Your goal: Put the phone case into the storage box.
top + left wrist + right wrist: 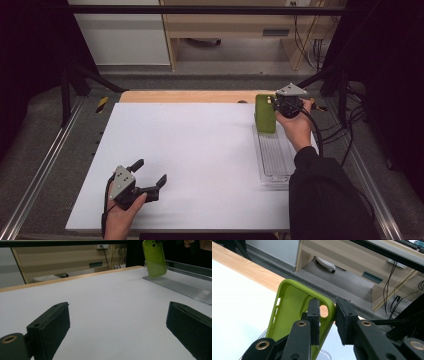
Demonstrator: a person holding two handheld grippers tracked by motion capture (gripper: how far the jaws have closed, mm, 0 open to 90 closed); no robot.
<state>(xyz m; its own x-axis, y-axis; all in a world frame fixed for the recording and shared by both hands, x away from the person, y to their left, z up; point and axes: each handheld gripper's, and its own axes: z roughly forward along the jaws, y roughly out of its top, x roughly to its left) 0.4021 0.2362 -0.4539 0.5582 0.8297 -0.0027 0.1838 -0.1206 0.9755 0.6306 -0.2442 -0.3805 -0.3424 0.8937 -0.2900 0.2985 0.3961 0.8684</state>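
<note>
Right gripper [327, 315] fingers clenched on green phone case [294, 312] over clear tray [274, 155], far right; left gripper [150, 172] fingers released, near left

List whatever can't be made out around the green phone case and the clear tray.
- Phone case, right gripper view: its lower end is hidden behind the right gripper fingers.
- Clear tray, high view: its near right corner is covered by the sleeve.
- Tray, left gripper view: cut off by the right edge.
</note>
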